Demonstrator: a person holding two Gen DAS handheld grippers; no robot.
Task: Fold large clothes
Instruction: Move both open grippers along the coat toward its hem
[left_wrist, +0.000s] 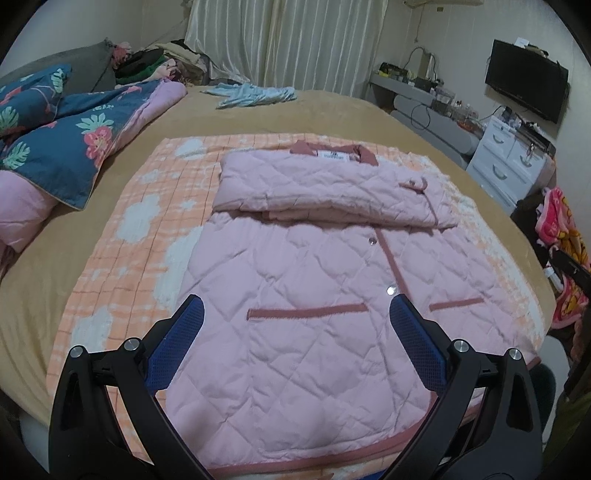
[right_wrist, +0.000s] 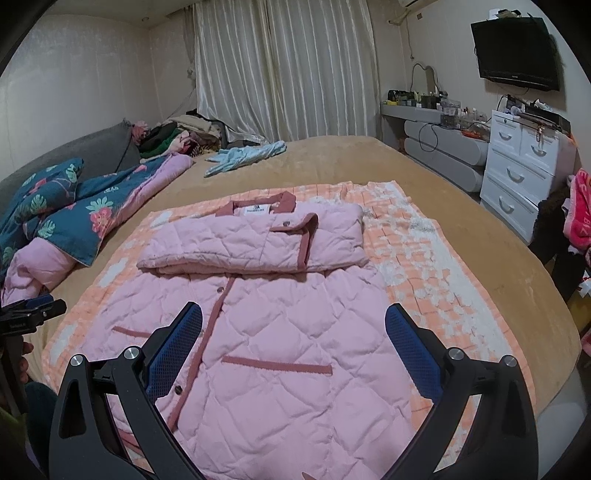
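Observation:
A pink quilted jacket (left_wrist: 306, 295) (right_wrist: 280, 332) with dusty-rose trim lies flat, front up, on an orange checked blanket (left_wrist: 147, 206) (right_wrist: 413, 258) on the bed. Both sleeves are folded across the chest into a band below the collar (left_wrist: 332, 153) (right_wrist: 258, 208). My left gripper (left_wrist: 297, 306) hovers open over the lower left part of the jacket, near its hem. My right gripper (right_wrist: 293, 315) hovers open over the lower right part. Nothing is held between either pair of blue fingers. The left gripper (right_wrist: 33, 314) also shows at the left edge of the right wrist view.
A blue floral quilt (left_wrist: 55, 140) (right_wrist: 74, 206) is heaped at the left of the tan bed (left_wrist: 332, 114) (right_wrist: 461, 214). A light blue garment (left_wrist: 255, 94) (right_wrist: 247, 153) lies at the far side. White drawers (right_wrist: 524, 162) and a grey dresser (right_wrist: 443, 147) stand to the right.

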